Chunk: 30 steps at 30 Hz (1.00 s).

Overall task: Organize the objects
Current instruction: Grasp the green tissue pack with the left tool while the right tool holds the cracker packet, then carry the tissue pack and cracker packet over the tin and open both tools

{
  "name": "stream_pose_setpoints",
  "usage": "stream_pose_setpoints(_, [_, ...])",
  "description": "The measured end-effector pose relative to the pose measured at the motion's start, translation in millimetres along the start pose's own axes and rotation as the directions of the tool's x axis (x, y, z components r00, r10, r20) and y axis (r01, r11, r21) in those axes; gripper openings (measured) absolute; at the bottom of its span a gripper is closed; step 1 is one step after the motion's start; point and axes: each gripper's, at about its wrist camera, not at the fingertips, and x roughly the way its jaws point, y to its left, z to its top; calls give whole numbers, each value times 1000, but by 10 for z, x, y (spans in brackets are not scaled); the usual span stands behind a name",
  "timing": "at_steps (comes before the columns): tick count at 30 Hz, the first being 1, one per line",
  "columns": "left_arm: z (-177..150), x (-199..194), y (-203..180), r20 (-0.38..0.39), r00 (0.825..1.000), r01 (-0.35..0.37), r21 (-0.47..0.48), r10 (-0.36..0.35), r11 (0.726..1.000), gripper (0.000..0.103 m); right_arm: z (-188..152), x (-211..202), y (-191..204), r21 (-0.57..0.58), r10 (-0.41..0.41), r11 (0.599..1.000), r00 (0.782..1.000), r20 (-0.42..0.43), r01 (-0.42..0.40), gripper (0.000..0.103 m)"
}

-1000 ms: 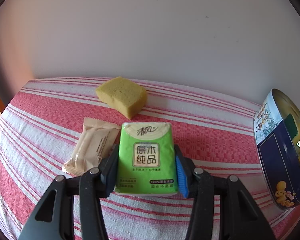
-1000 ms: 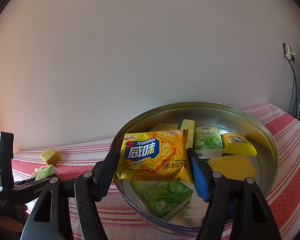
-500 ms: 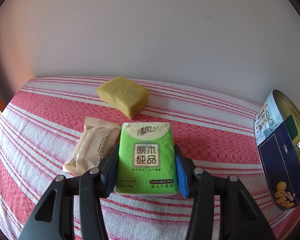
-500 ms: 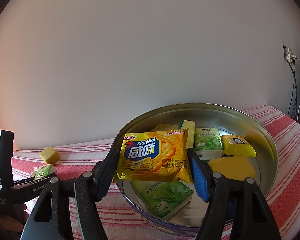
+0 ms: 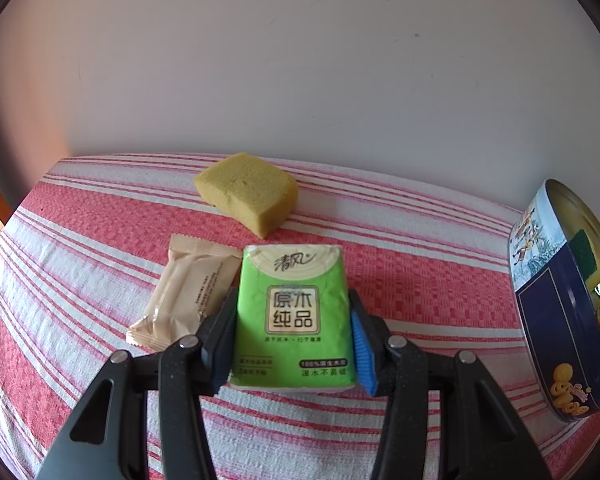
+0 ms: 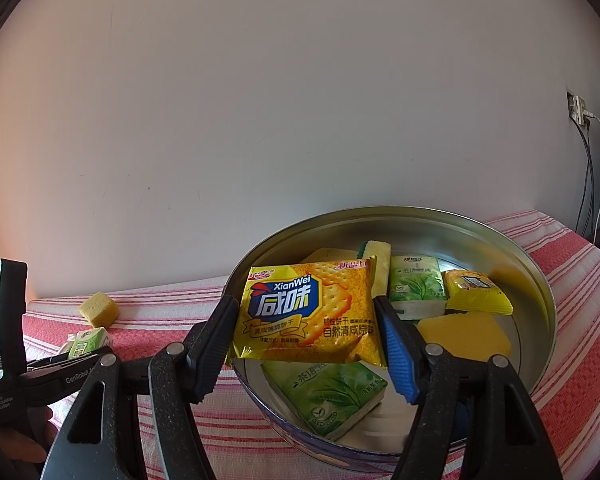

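the green tissue pack (image 5: 293, 316) sits clamped between the pads of the left gripper (image 5: 292, 344), low over the red-and-white striped cloth (image 5: 420, 280), and the yellow cracker packet (image 6: 308, 316) is pinched the same way by the right gripper (image 6: 306, 336), held over the near rim of the round tin (image 6: 540, 280). across the last second almost nothing has changed: both hands stay put and both grips stay as they were, so this reads as a pause with each item held, neither yet dropped into the tin. the tin already holds two green tea-leaf tissue packs, a small yellow packet and yellow sponges. a beige wrapped snack (image 5: 188, 296) lies touching the left side of the tissue pack, and a yellow sponge (image 5: 248, 192) rests farther back on the cloth, both outside the tin. the tissue pack reads 清风 and 原木纯品; the cracker packet reads "xianwei" with 咸味 in large characters. the left gripper's body, seen from the right wrist, carries the words "genrobot" and "data acquisition system"
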Motion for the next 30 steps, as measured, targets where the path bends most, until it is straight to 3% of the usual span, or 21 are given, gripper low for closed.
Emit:
stream_pose_setpoints(13, [-21, -55, -37, 15, 1000, -11, 1, 11, 1000, 49, -1, 6, -11, 2, -1, 1000, 1000, -1, 1, 70])
stream_pose_setpoints(19, [-31, -223, -160, 100, 993, -61, 60, 55, 996, 49, 6, -27, -36, 8, -8, 1000, 1000, 18, 8, 70])
stream_pose_setpoints(24, [9, -543, -315, 152, 988, -24, 60, 15, 998, 49, 62, -119, -105, 4, -25, 1000, 998, 61, 25, 70])
stream_pose_setpoints(30, [-67, -949, -477, 270, 963, -55, 127, 19, 990, 49, 145, -185, -296, 32, -44, 999, 996, 77, 42, 70])
